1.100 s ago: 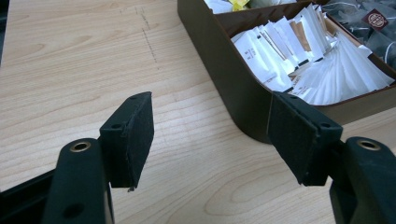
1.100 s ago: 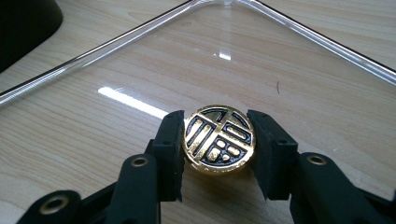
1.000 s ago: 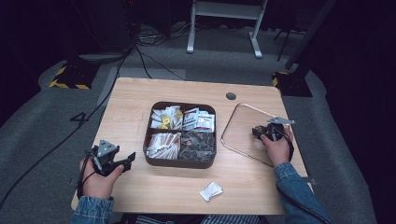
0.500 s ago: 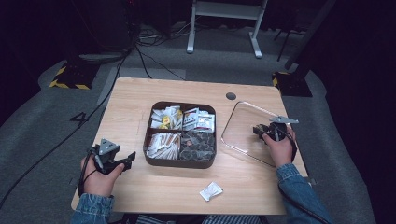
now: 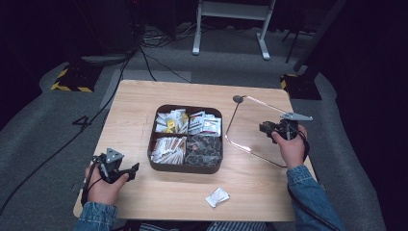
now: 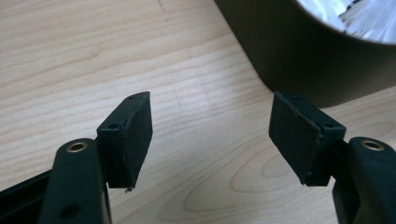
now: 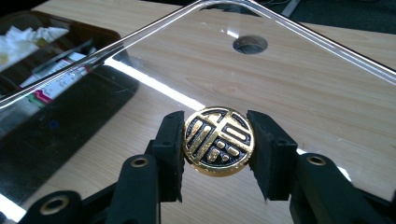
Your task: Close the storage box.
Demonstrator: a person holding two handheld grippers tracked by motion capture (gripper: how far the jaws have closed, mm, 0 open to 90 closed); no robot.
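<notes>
The right claw (image 7: 215, 140), clamped on the round gold knob (image 7: 218, 146) of the clear lid (image 5: 255, 125), has tipped that lid up off the surface (image 5: 144, 101) beside the box (image 5: 186, 138), probably to cover it, while the left claw (image 6: 210, 135) waits apart, holding nothing.

Your clear square lid (image 5: 255, 126) with its round gold-and-black knob (image 7: 218, 141) is tilted, lifted at the knob side, right of the brown tray (image 5: 185, 167), far corner on the table (image 5: 144, 101).
</notes>
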